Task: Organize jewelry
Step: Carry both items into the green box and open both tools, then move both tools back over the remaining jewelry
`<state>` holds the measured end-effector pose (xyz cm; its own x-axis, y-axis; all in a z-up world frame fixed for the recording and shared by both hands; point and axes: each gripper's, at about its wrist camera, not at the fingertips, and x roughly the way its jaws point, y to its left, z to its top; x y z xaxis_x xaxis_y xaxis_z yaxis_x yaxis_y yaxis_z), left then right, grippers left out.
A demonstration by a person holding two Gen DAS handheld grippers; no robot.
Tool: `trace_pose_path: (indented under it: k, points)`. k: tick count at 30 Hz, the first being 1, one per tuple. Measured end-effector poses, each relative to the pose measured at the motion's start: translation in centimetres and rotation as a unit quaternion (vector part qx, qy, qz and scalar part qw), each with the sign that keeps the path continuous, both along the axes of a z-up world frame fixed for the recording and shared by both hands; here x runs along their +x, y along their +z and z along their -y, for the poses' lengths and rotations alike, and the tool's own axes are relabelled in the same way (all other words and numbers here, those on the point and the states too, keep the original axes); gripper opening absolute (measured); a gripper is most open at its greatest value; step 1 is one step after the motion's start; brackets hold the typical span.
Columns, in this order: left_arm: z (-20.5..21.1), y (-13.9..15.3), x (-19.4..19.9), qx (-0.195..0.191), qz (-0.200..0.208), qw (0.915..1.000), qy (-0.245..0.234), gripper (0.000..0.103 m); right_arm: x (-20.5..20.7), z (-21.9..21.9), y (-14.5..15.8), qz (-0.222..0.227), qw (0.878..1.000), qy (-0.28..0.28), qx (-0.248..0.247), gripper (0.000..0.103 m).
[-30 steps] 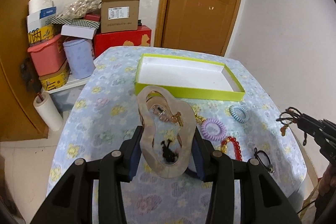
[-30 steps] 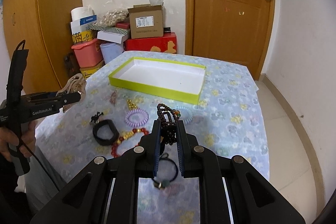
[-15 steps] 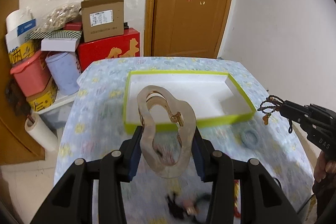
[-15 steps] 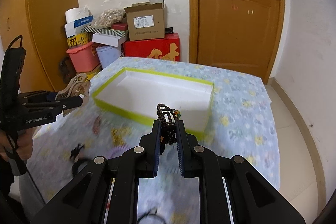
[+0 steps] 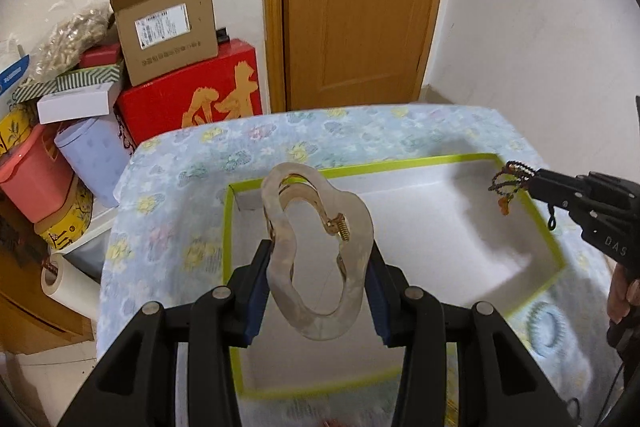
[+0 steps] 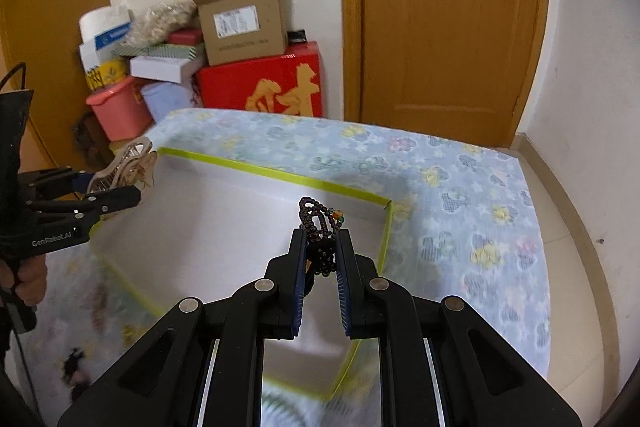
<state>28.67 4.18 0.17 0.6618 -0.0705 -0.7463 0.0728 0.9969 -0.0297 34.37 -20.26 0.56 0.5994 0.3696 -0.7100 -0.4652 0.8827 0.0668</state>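
Hair claw [image 5: 318, 255] clamped between left tool [image 5: 318, 275] fingers.

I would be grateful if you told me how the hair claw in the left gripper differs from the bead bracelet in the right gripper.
The hair claw is one rigid, translucent beige piece with a metal spring; the bead bracelet is a limp string of small dark beads. The hair claw spreads the left gripper wide, while the right gripper pinches the bead bracelet narrowly. Both are held above the white tray.
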Motion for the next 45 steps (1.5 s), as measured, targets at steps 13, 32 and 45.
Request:
trace_pose_path:
  k: [13,32,45]
  points:
    - [-0.9,-2.9,2.8,0.015,-0.029,0.9994,0.011,0.046,3.1,-1.1,-3.7,-0.034,0.999,-0.013,-0.041,0.017]
    - [-0.8,-1.1,0.5,-0.011,-0.012,0.9998,0.011,0.054,-0.6,-1.0,-0.6,0.003,0.999,-0.016,-0.038,0.041]
    - [-0.5,1.9,-7.4,-0.025,0.014,0.9993,0.023,0.054,-9.4,0.4,3.2,0.026,1.000,0.001,-0.014,0.048]
